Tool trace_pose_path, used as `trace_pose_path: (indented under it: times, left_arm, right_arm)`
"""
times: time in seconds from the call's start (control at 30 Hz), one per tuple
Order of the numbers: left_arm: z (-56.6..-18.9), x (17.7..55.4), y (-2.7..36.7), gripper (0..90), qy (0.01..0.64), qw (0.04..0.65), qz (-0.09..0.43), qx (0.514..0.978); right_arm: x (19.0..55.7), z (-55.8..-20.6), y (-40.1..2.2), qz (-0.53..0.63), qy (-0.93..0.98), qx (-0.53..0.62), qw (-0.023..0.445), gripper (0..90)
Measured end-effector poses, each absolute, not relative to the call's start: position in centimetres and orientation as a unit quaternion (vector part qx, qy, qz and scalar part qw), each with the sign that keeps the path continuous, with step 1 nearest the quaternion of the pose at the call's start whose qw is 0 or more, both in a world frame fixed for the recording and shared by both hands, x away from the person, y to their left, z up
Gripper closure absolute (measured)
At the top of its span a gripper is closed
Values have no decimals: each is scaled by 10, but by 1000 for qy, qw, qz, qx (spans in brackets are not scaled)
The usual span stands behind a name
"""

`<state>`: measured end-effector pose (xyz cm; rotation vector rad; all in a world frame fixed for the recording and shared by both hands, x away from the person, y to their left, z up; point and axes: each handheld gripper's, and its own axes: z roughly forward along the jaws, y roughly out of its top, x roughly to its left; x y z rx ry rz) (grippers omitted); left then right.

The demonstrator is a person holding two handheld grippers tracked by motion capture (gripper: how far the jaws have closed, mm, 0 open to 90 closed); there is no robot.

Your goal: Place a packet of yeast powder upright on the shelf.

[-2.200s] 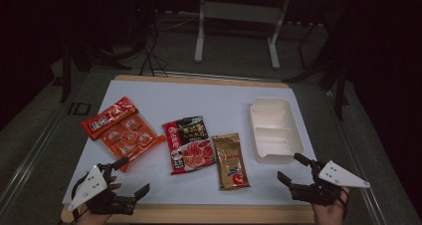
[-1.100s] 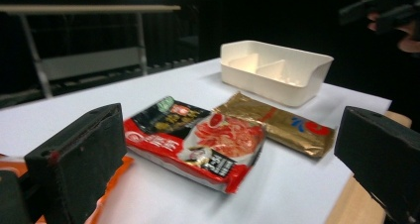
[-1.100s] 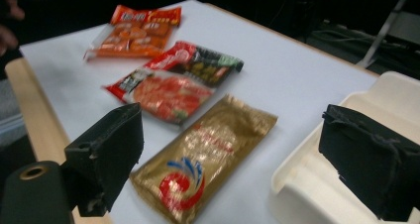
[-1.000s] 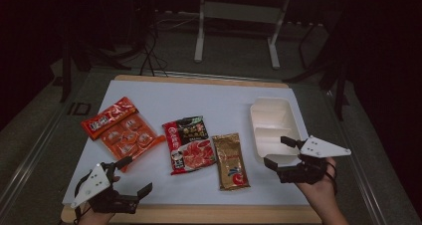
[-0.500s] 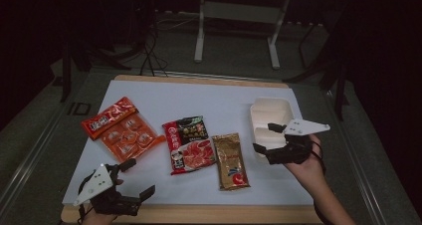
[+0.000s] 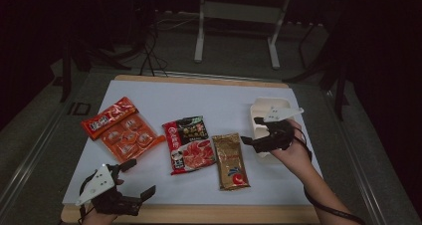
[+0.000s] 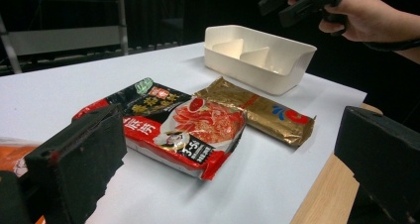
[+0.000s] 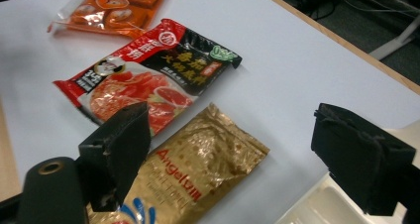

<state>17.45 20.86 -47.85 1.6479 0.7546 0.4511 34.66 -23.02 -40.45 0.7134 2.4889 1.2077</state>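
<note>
Dim surroundings frame a white-topped desk (image 6: 219,105). Over the gold packet (image 6: 231,161), beside the divided white box (image 6: 262,116), the right gripper (image 6: 254,130) is held, jaws just narrowed slightly yet empty; lowering seems next. The left gripper (image 6: 136,177) is held apart.

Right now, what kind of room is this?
Probably a lab or studio for recording, not a kitchen. A white sheet covers the table, snack packets and a tray lie in a neat row, and the floor behind holds cables and a metal stand in the dark.
</note>
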Motion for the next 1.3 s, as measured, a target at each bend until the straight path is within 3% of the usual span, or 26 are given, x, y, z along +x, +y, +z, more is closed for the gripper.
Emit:
trace_pose_path:
  times: [0.8, 1.3]
  left_arm:
    - [-483, 176, 208, 2, 322, 591, 188, 715]
    - [-485, 178, 206, 3, 320, 587, 182, 721]
  right_arm:
    - [410, -449, -193, 306, 914, 261, 55, 250]
    - [434, -471, -179, 241, 932, 268, 36, 340]
